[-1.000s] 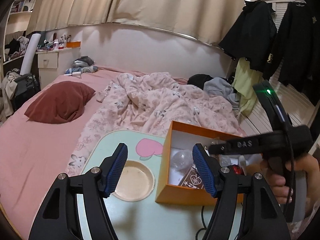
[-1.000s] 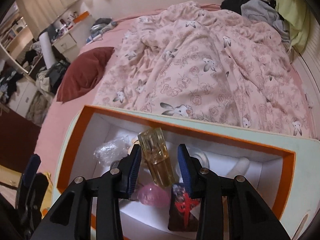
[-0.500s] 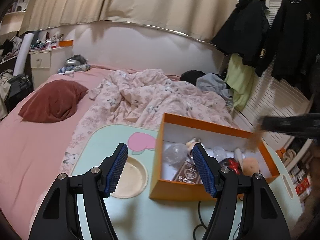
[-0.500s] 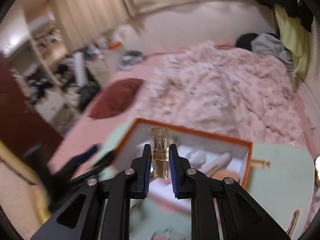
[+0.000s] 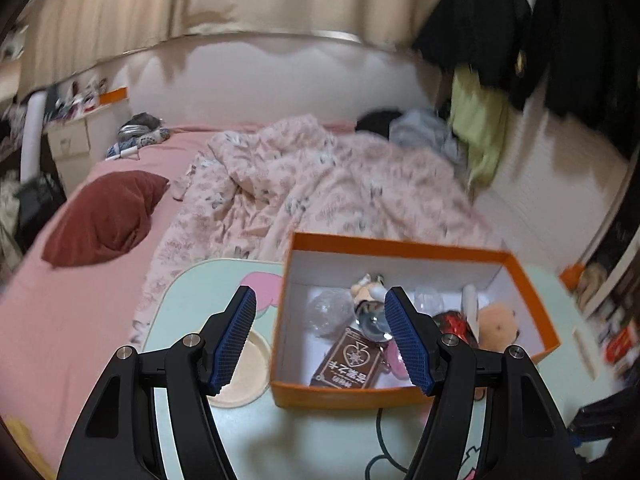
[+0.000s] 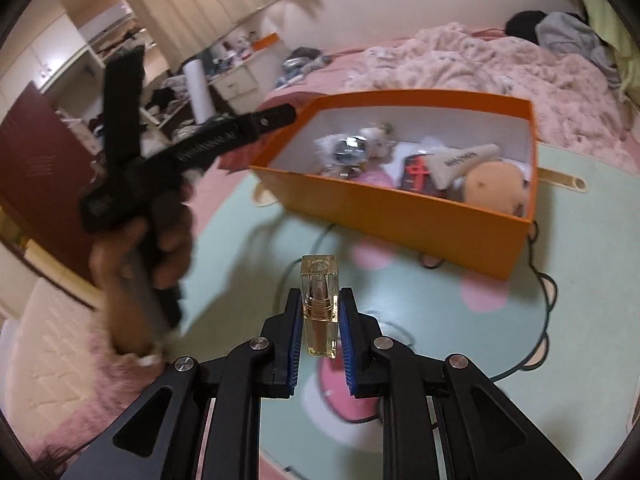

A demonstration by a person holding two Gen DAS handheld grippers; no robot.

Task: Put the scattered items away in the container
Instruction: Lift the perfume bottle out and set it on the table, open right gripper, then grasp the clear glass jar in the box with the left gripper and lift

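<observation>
An orange box (image 5: 400, 243) with white inner walls stands on the mint-green table (image 5: 320, 440). It holds several small items, among them a brown card (image 5: 348, 364), a clear ball (image 5: 330, 312) and a tan plush toy (image 6: 494, 186). My left gripper (image 5: 320, 336) hovers open just before the box's near-left corner, with nothing between its blue pads (image 5: 236, 336). My right gripper (image 6: 320, 320) is shut on a small clear perfume bottle (image 6: 319, 304) of amber liquid. It holds the bottle upright over the table, well short of the box (image 6: 400, 208).
A hand (image 6: 136, 248) holding the left gripper fills the left of the right wrist view. A cream round dish (image 5: 244, 376) sits left of the box. A dark cable (image 6: 432, 266) lies by the box's front. Behind the table are a pink quilt (image 5: 320, 184) and a red pillow (image 5: 108, 216).
My right gripper shut on the perfume bottle inside the box, then drew back with it over the table. The left gripper shifted, so the box sits more centred in its view.
</observation>
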